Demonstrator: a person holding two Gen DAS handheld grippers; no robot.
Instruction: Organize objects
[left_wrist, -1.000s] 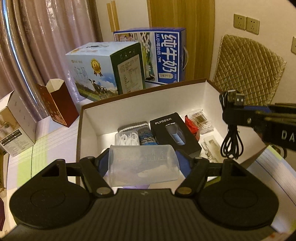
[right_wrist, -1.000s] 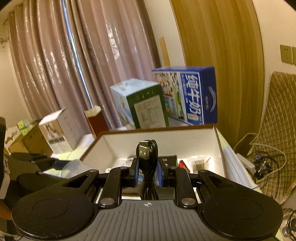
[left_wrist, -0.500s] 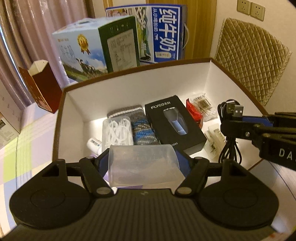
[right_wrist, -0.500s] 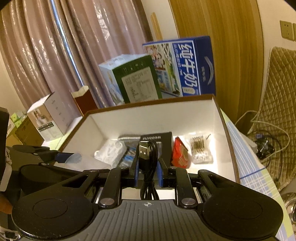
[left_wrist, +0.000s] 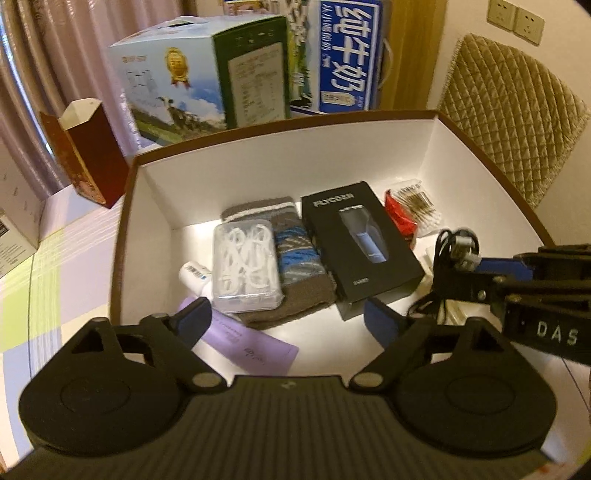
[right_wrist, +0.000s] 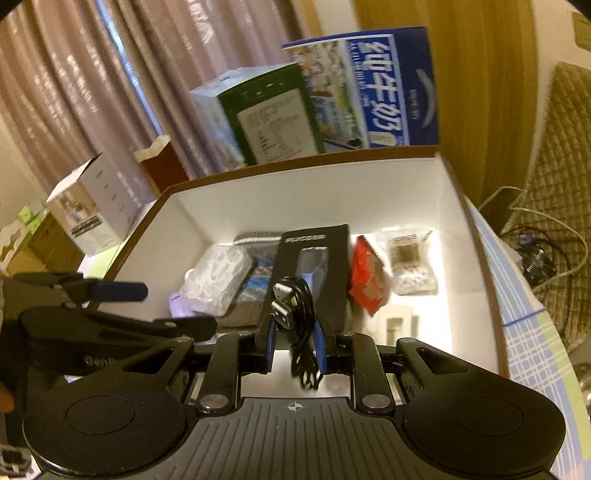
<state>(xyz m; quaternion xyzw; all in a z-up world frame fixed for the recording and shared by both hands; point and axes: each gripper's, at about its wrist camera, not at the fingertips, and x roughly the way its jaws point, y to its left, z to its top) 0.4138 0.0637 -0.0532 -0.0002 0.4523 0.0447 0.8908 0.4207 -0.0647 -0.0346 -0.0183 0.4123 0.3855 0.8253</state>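
Left claw (left_wrist: 286, 319) now spread wide and empty; the clear plastic tub it carried a second ago is gone from between its pads. Right claw (right_wrist: 293, 345) has just begun parting, black coiled cable (right_wrist: 295, 306) slack between, low centre of frame, over the white box (right_wrist: 295, 192).
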